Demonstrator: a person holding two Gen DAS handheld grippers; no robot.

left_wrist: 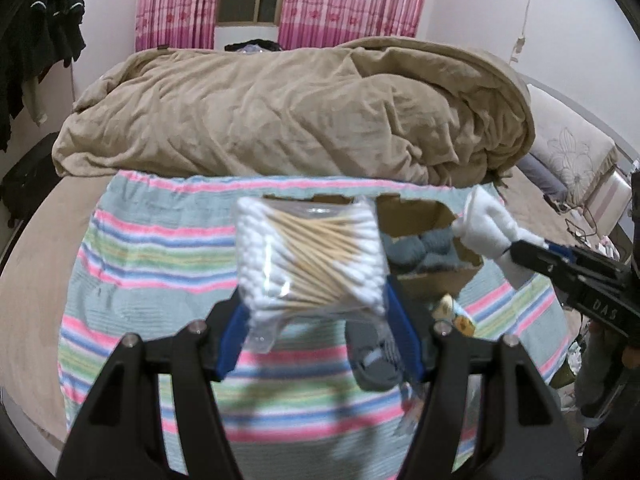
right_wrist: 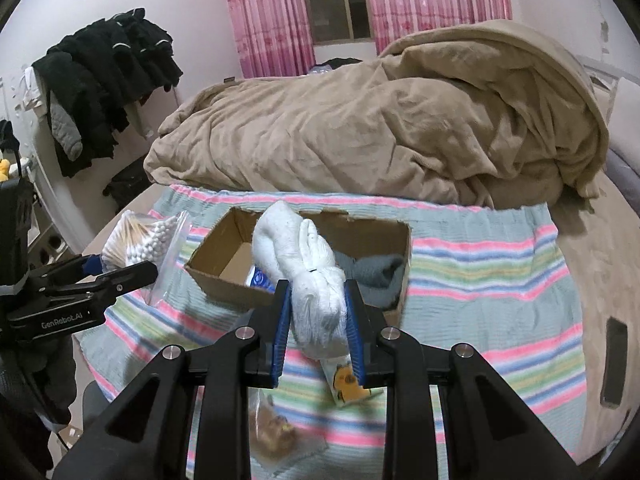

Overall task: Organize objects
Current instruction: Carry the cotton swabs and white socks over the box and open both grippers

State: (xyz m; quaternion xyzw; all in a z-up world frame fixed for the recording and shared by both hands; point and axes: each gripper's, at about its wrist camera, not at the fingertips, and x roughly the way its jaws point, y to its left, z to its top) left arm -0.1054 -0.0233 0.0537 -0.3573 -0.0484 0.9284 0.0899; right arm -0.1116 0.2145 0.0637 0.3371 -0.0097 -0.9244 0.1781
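Tan blanket (right_wrist: 380,128) behind cardboard box (right_wrist: 224,276); striped cloth (right_wrist: 500,280) beneath.

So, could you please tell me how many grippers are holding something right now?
2: the left gripper holds the bag of cotton swabs; the right gripper holds the white socks.

A home bedroom: bed with rumpled tan duvet (right_wrist: 380,128), pink curtains (right_wrist: 264,16).

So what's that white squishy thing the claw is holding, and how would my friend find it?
Start at the striped blanket on the bed, then find the open cardboard box on it. In front of the box, the right gripper squeezes a rolled white sock between blue pads. The gray sock lies inside the box, and the left gripper's bag holds cotton swabs.
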